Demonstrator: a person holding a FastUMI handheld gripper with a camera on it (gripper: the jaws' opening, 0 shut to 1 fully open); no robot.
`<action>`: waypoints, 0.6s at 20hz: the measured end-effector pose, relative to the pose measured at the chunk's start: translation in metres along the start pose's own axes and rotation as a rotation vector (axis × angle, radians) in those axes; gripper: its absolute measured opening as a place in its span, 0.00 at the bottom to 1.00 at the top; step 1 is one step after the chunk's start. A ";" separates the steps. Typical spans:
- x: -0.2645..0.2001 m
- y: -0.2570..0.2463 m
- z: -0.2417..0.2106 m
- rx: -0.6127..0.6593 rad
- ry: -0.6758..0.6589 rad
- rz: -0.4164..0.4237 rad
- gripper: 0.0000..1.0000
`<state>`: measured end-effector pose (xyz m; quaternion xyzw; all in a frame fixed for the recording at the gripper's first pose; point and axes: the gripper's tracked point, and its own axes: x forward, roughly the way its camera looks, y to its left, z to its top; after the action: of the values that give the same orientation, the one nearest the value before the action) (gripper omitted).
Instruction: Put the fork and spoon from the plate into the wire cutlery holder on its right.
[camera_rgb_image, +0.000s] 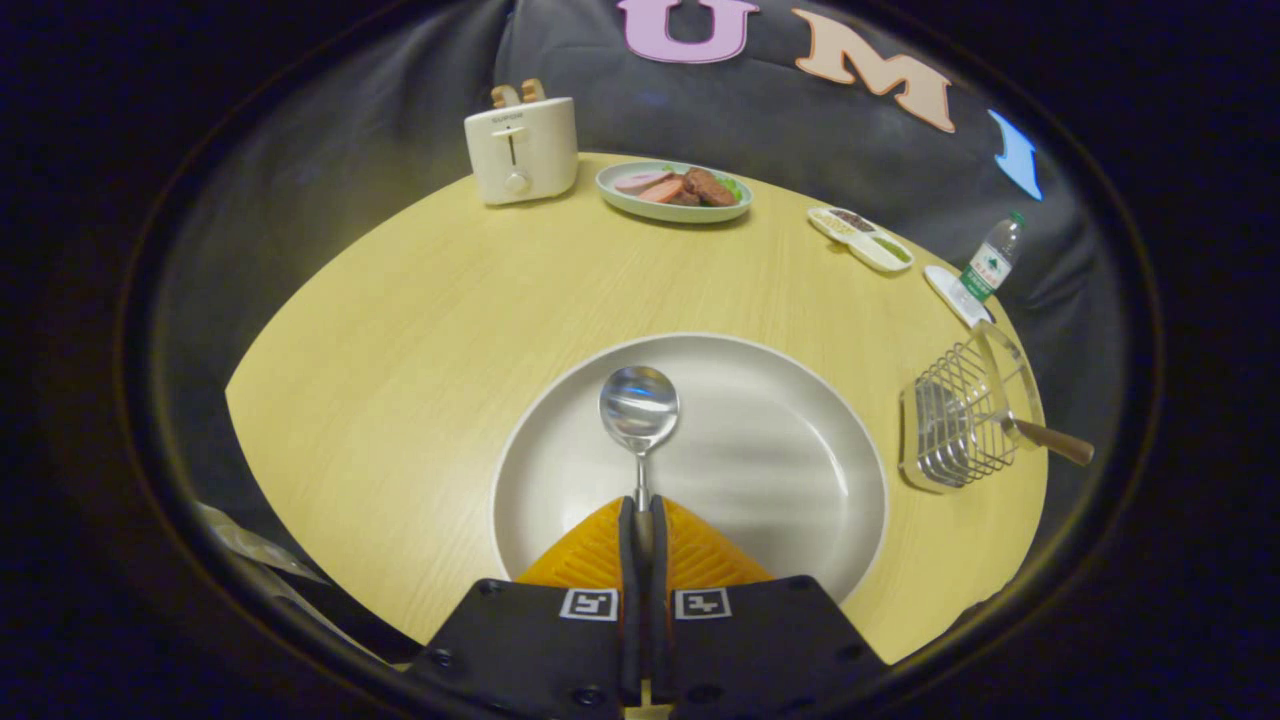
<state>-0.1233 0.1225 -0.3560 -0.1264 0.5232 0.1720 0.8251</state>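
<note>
My gripper (641, 512) is shut on the spoon (639, 410), both fingers pressing on its handle. The metal bowl of the spoon sticks out just ahead of the fingertips, over the middle of the large white plate (780, 480); I cannot tell whether it touches the plate. To the right of the plate stands the wire cutlery holder (958, 415). The fork (1045, 436) sits in the holder, its wooden handle poking out to the right and its metal tines showing through the wires.
The round wooden table (400, 330) carries a cream toaster (520, 150) at the far left, a green plate of food (674, 190) beside it, a small divided dish (860, 238), and a water bottle (992, 262) on a coaster beyond the holder.
</note>
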 end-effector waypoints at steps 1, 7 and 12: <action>-0.002 -0.001 -0.001 -0.017 0.009 0.006 0.07; -0.020 -0.021 0.019 -0.046 0.014 0.018 0.07; -0.038 -0.049 0.033 -0.051 0.005 0.027 0.07</action>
<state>-0.0909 0.0845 -0.3067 -0.1406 0.5223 0.1962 0.8179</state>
